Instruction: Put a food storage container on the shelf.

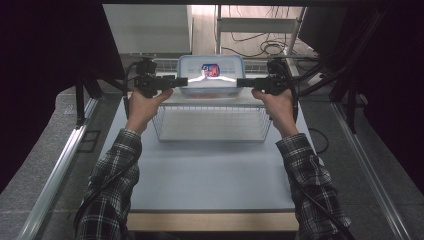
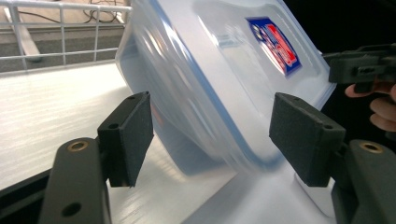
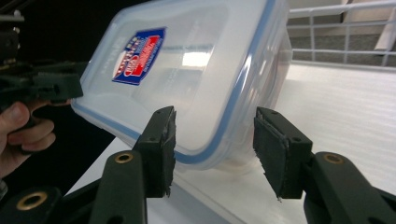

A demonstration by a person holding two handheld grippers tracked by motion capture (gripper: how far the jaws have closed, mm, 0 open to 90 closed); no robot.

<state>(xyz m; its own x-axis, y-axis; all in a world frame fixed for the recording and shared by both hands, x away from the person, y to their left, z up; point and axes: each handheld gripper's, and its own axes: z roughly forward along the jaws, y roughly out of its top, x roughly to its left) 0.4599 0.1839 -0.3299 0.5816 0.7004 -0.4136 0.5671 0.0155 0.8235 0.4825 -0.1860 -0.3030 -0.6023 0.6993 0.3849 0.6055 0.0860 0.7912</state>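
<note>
**Three views on one lidded container**

High view looks forward and down from above the near table edge. Each gripper view sits low and close, facing inward along its jaws at the container from opposite ends; all three share it.

You've got one lidded plastic container up there, with one red-and-blue label on its lid. One white wire basket sits on the one table. Two grippers in play: left gripper, right gripper.
</note>
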